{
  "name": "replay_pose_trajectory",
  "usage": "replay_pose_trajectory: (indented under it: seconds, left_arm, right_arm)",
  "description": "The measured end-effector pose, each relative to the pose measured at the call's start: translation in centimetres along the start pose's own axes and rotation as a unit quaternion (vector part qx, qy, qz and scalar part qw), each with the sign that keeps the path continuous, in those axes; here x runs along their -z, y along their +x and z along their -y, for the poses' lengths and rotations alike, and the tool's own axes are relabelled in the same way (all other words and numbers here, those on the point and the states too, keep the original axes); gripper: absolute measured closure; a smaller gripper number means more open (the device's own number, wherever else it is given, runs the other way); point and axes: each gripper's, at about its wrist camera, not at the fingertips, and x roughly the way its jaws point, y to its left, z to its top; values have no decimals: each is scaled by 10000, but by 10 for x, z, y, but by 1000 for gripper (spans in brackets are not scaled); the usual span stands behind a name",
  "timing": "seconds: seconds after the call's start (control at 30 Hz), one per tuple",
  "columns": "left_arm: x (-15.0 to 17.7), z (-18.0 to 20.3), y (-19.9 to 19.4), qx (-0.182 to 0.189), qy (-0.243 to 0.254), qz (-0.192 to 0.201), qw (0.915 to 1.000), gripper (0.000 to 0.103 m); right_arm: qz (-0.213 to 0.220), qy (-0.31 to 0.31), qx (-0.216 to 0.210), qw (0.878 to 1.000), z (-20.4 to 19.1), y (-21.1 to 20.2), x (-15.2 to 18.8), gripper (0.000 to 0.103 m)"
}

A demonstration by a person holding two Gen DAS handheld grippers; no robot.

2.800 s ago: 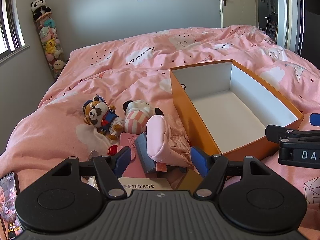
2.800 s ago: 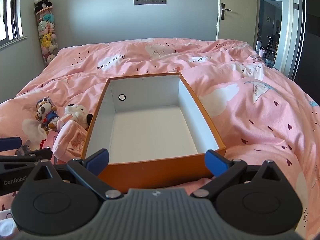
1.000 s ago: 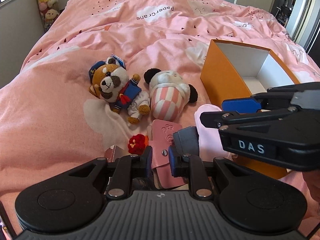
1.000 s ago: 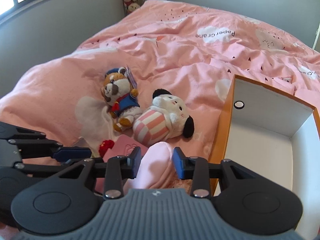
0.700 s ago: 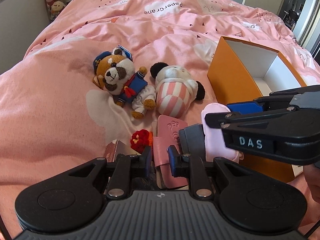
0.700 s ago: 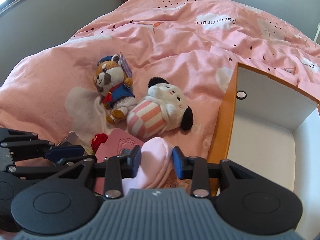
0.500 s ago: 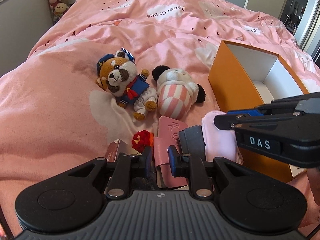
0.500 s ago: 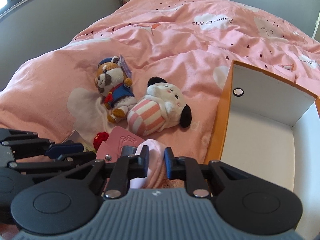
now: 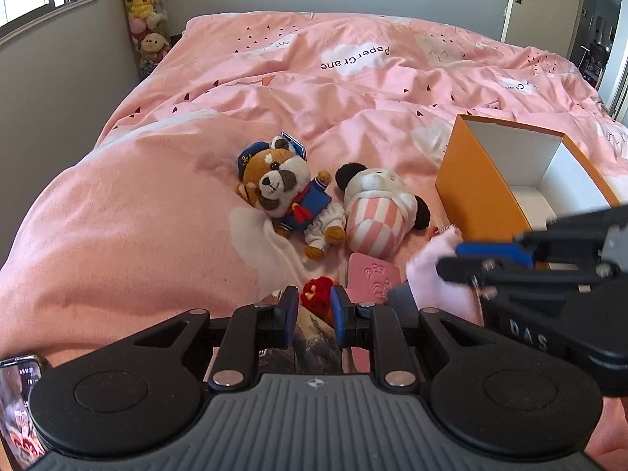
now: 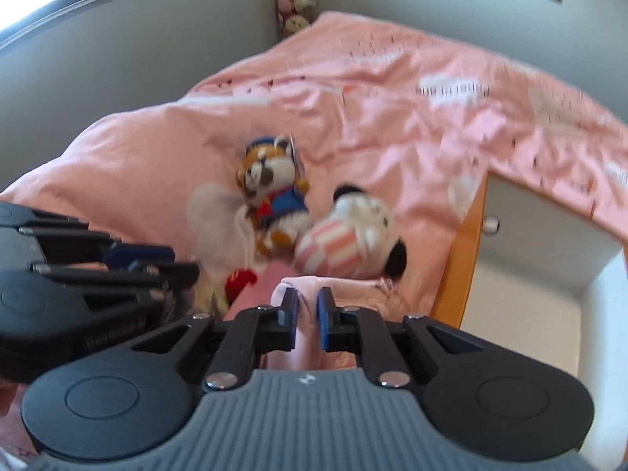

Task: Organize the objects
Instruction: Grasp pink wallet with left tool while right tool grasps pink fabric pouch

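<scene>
My right gripper [image 10: 306, 314] is shut on a pale pink pouch [image 10: 304, 294]; the pouch also shows in the left wrist view [image 9: 435, 274], lifted beside the orange box [image 9: 475, 196]. My left gripper [image 9: 313, 314] is nearly shut on a picture booklet [image 9: 314, 337], with a red flower charm [image 9: 318, 294] just past its fingertips. A raccoon sailor plush [image 9: 286, 192] and a striped panda plush [image 9: 376, 212] lie on the pink bed. A pink card holder [image 9: 371, 274] lies by the pouch.
The orange box's white inside [image 10: 537, 243] shows at the right. A phone [image 9: 19, 404] lies at the near left. A column of plush toys [image 9: 147, 19] stands in the far corner by the window. The pink duvet [image 9: 353, 90] stretches beyond.
My right gripper has closed on the pink pouch and lifted it up and right toward the box. My left gripper has pulled back a little, still closed on the booklet.
</scene>
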Motion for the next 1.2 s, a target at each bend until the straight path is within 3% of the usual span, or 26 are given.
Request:
replay_pose_trajectory:
  seconds: [0.3,0.53,0.67,0.8,0.93,1.03,1.2]
  left_arm:
    - [5,2,-2,522,-59,-120,9985,80]
    - [16,8,9,1280,-312,-512,9900,81]
    - [18,9,11,1353,-362,-493,9889,85]
    - [9,6,8,1192,-283,-368,9918,85]
    - [-4,3,13,1106,-201,-386,9929,85]
    - [-13,-1,20,1041,-44,-482,9934,85]
    - [-24,-8,39,1148,416,-763,9896,84]
  right_arm:
    - [-703,327,-516,9957,0,-22,46,91]
    - [-725,597,-522,9942,1,-24,54,86]
    - [-506,636,-358,9961,6,-37,46,62]
    - [-359,1038,-76,9939,21,-42,30,62]
    - [-390,1836,46,9822,39,-26,7,62]
    - [-567,2294,59,9717,44,-8,-12,61]
    - [-1114,2441,309,9628,41,27,-34,54]
